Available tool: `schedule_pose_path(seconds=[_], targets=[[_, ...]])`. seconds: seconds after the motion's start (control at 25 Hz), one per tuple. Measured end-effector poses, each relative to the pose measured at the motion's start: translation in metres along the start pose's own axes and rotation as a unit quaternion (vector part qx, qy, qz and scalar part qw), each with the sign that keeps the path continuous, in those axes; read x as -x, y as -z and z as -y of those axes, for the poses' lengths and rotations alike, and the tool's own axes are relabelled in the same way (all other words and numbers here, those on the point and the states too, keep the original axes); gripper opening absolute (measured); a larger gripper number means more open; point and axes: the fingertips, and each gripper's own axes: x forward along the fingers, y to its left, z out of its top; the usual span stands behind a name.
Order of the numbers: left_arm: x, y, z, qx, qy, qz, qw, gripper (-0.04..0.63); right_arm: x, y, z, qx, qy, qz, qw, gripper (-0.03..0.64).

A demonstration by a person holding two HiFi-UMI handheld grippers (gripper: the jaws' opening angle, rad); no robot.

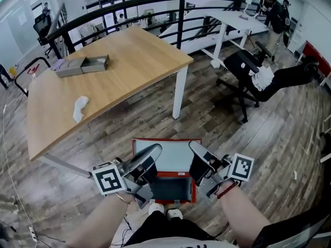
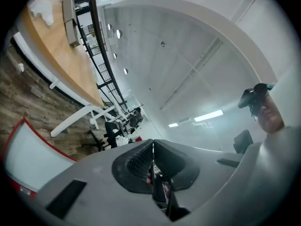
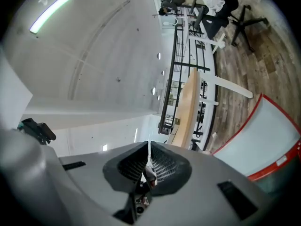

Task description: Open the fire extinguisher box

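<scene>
**Both grippers shut and empty above the red box**

The left gripper (image 2: 153, 147) has its ribbed pads pressed together with nothing between them, and it looks out at ceiling and wall. The right gripper (image 3: 149, 149) is the same: pads closed on each other, holding nothing.

In the head view both sit at 6 o'clock, side by side but apart, each with its marker cube on the outer side. A red bead bracelet (image 1: 226, 190) circles the right wrist.

The fire extinguisher box (image 1: 173, 159) lies on the wooden floor (image 1: 279, 154) between and below the two grippers, just ahead of the person's shoes (image 1: 156, 208). It has a red frame around a pale panel, with a darker part on the side nearer the feet. The grippers' tips overlap its left and right edges in the picture; neither gripper view shows a jaw touching it. I cannot tell whether it is open or closed.

A wooden table (image 1: 129, 61) spreads out at 11 o'clock, carrying a flat grey carton (image 1: 83, 65) and a crumpled white tissue (image 1: 79, 107). A black office chair (image 1: 245, 71) stands at 2 o'clock. A black railing (image 1: 155, 1) runs across at 12 o'clock, and a white desk (image 1: 232, 18) stands at 1 o'clock.
</scene>
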Motion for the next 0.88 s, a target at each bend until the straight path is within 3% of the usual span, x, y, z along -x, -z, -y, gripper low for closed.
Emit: schedule_pose_path(seconds=[0.28, 0.4, 0.48, 0.6, 0.68, 0.76, 0.88], targets=[[0.020, -0.006, 0.076, -0.030, 0.053, -0.024, 0.9979, 0.012, 0.002, 0.024, -0.077, 0.035, -0.051, -0.021, 0.998, 0.020], [0.033, -0.009, 0.099, -0.019, 0.069, -0.019, 0.9972, 0.012, 0.011, 0.030, -0.097, 0.053, -0.056, -0.022, 0.997, 0.020], [0.040, -0.010, 0.108, -0.037, 0.069, -0.018, 0.9967, 0.012, 0.017, 0.032, -0.105, 0.082, -0.048, -0.021, 0.995, 0.020], [0.046, -0.010, 0.114, -0.107, 0.054, -0.028, 0.9924, 0.012, 0.025, 0.033, -0.107, 0.142, -0.021, -0.025, 0.989, 0.020], [0.047, -0.003, 0.111, -0.174, 0.030, -0.050, 0.9831, 0.012, 0.031, 0.038, -0.106, 0.189, -0.005, -0.035, 0.981, 0.020], [0.045, 0.007, 0.106, -0.235, 0.010, -0.075, 0.9691, 0.012, 0.034, 0.045, -0.104, 0.245, 0.008, -0.057, 0.968, 0.020], [0.040, 0.014, 0.102, -0.289, 0.004, -0.085, 0.9534, 0.012, 0.037, 0.055, -0.096, 0.329, 0.025, -0.086, 0.940, 0.020]])
